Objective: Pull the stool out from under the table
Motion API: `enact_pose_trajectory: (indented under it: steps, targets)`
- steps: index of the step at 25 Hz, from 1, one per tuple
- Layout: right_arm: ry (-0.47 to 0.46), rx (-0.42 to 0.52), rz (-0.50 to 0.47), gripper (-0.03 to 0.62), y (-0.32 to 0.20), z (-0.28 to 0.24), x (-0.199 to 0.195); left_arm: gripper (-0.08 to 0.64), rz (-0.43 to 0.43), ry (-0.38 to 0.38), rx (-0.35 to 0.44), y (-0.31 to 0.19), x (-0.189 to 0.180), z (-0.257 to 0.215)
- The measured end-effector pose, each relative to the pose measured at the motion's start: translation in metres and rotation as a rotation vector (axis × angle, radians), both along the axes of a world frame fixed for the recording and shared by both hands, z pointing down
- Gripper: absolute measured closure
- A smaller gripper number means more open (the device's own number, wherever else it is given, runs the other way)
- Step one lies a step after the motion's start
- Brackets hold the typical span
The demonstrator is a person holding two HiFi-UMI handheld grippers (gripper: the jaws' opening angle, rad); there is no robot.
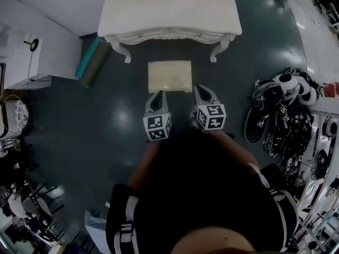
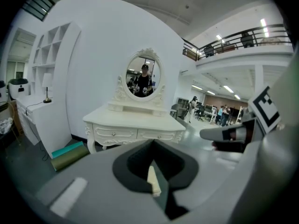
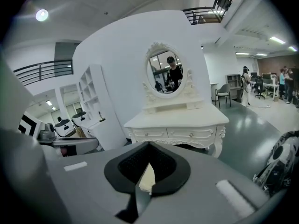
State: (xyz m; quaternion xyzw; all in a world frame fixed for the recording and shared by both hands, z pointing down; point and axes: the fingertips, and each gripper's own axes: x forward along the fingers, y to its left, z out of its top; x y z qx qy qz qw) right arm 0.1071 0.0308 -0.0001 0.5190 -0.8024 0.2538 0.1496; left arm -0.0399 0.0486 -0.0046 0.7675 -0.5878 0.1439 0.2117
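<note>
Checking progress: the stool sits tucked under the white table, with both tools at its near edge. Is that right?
No. The head view shows the stool on the open floor in front of the table, not under it. The left tool and right tool are at its near edge.
</note>
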Motion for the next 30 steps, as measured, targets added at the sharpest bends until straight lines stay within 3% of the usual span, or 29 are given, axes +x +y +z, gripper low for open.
enact_pose_trajectory:
  steps: [8,30]
  targets:
    - [-0.025,0.015,-0.022,0.594,0.013,-0.006,0.003,0.551,0.0,0.002,0.028,0.013,0.005,-0.004]
    - [-0.005,0.019,-0.052,0.594,0.032,-0.004,-0.007,0.551,0.036,0.003,0.013,0.029,0.007,0.003]
